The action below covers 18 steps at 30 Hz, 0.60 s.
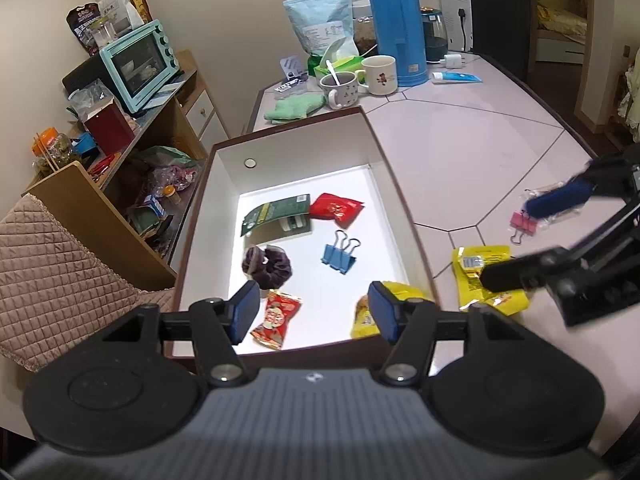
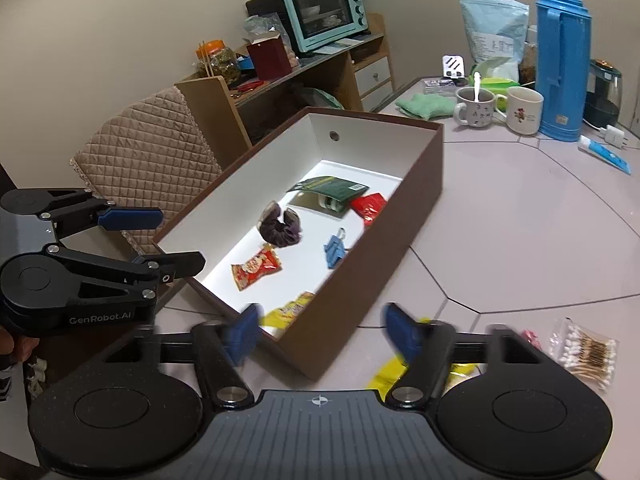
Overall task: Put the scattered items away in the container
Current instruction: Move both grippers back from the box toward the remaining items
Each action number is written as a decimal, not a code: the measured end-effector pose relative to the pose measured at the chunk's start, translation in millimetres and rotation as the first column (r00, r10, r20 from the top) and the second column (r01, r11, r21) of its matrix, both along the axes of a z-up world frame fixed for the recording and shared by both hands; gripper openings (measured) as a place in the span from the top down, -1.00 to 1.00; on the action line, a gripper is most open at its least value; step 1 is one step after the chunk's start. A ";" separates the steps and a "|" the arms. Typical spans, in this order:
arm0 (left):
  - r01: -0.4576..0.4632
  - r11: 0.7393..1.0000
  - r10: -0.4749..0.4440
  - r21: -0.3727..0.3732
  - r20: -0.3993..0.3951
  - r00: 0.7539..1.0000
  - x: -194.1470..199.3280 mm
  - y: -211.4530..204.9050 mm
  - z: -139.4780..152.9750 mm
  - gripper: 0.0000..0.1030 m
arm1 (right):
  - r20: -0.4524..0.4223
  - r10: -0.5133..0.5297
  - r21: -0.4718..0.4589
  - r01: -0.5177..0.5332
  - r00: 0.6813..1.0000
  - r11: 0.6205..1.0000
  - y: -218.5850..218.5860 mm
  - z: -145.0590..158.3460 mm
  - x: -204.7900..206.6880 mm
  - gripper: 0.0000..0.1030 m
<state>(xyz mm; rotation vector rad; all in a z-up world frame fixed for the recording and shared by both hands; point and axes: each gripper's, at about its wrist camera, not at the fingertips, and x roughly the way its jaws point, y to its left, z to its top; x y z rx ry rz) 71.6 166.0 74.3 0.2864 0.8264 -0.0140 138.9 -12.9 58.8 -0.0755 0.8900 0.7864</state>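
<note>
A brown box (image 1: pixel 304 148) with a white inside holds a green packet (image 1: pixel 276 212), a red packet (image 1: pixel 336 208), a blue binder clip (image 1: pixel 338 254), a purple scrunchie (image 1: pixel 268 266), a red candy packet (image 1: pixel 278 320) and a yellow packet (image 1: pixel 364 316). My left gripper (image 1: pixel 314 312) hovers open over the box's near end with nothing in it. On the table right of the box lie another yellow packet (image 1: pixel 486 276), a pink binder clip (image 1: pixel 522 224) and a bag of cotton swabs (image 2: pixel 584 352). Above them my right gripper (image 2: pixel 322 332) is open and holds nothing.
At the table's far end stand a blue thermos (image 1: pixel 394 24), two mugs (image 1: pixel 360 80), a green cloth (image 1: pixel 294 106), a tube (image 1: pixel 456 77) and a blue pouch (image 1: pixel 320 16). A padded chair (image 1: pixel 52 264) and a shelf with a teal oven (image 1: pixel 138 64) are left of the box.
</note>
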 end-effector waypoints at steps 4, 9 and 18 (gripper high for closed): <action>0.004 1.000 -0.004 -0.006 -0.004 1.000 -5.9 -16.6 -2.6 -0.24 | -0.001 -0.021 -0.013 0.021 1.000 1.000 -25.9 -2.1 -3.1 -0.91; 0.013 0.999 -0.013 -0.030 -0.012 1.000 -16.1 -39.9 -9.5 -0.32 | -0.002 -0.046 -0.029 0.046 0.999 0.999 -58.3 -4.7 -6.9 -0.91; 0.043 0.997 -0.045 -0.071 -0.031 0.999 -32.5 -83.4 -27.5 -0.52 | -0.014 -0.133 -0.072 0.132 0.991 0.989 -129.3 -13.3 -14.7 -0.91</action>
